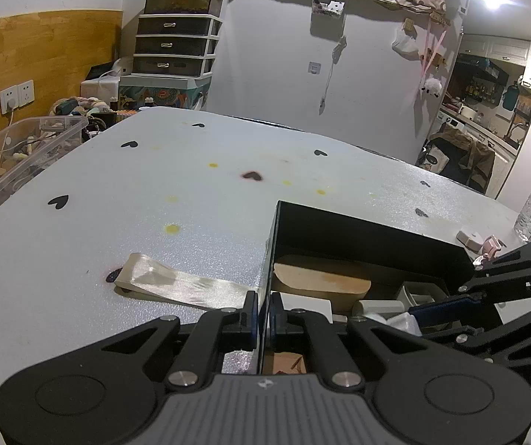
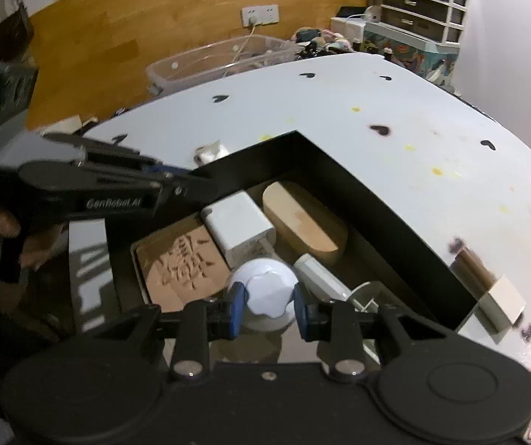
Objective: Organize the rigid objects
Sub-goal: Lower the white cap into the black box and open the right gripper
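The right gripper [image 2: 268,306] is hovering inside the black box [image 2: 376,200] on the bench [image 2: 432,118], its jaws half open around a white knob-topped lid [image 2: 267,289]; whether the blue pads are touching it cannot be told. The lid is looking like smooth, hard plastic with a scalloped knob, probably light and a little slippery, so the scalloped rim is the sensible place to grip. Beside it are lying a white block [image 2: 237,228], a rounded wooden piece [image 2: 304,222], a carved brown tile [image 2: 182,263] and a white tube [image 2: 321,272], all stiff and unlikely to deform. The left gripper [image 1: 263,319] is pinching the box's thin left wall with narrow jaws, steadying it. A glossy cream strip [image 1: 176,283] is lying outside on the bench.
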Tool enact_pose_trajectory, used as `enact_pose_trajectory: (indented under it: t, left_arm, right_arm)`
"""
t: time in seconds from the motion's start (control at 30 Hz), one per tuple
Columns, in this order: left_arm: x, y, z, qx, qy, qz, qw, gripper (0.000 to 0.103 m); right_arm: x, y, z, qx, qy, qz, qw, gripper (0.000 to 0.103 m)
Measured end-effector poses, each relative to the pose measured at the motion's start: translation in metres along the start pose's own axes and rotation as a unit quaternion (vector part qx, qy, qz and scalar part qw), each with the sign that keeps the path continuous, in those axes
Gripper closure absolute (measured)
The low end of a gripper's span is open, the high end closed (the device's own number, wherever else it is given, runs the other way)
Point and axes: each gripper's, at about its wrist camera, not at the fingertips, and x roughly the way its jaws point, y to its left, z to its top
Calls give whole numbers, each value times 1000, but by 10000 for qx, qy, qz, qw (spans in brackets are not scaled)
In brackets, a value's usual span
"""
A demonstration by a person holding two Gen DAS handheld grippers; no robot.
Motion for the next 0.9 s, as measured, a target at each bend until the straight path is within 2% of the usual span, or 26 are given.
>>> enact_pose_trajectory:
  t: [0.13, 0.3, 0.7, 0.73, 0.77, 0.83, 0.9]
  left_arm:
    - [0, 0, 0, 6, -1, 7, 10000, 98]
    - [0, 0, -1, -7, -2, 2, 10000, 98]
    - [-1, 0, -1, 4, 7, 17, 10000, 98]
    - [-1, 0, -1, 3, 8, 17, 10000, 98]
    - [-1, 0, -1, 5, 8, 16, 10000, 98]
    - [-1, 0, -1, 4, 9, 13, 10000, 98]
    - [-1, 0, -1, 6, 9, 16, 10000, 98]
  right_arm:
    - [-5, 3, -3, -289, 176, -153, 9993, 74]
    - [8, 2, -1, -248, 212, -205, 9993, 74]
    - [19, 8, 5, -213, -99, -165, 9996, 72]
    - [17, 7, 5, -162, -105, -124, 9997, 62]
    - [15, 6, 4, -119, -107, -139, 9998, 46]
    - [6, 6, 2, -92, -205, -231, 9995, 37]
    - [-4, 4, 0, -14, -274, -210, 9994, 35]
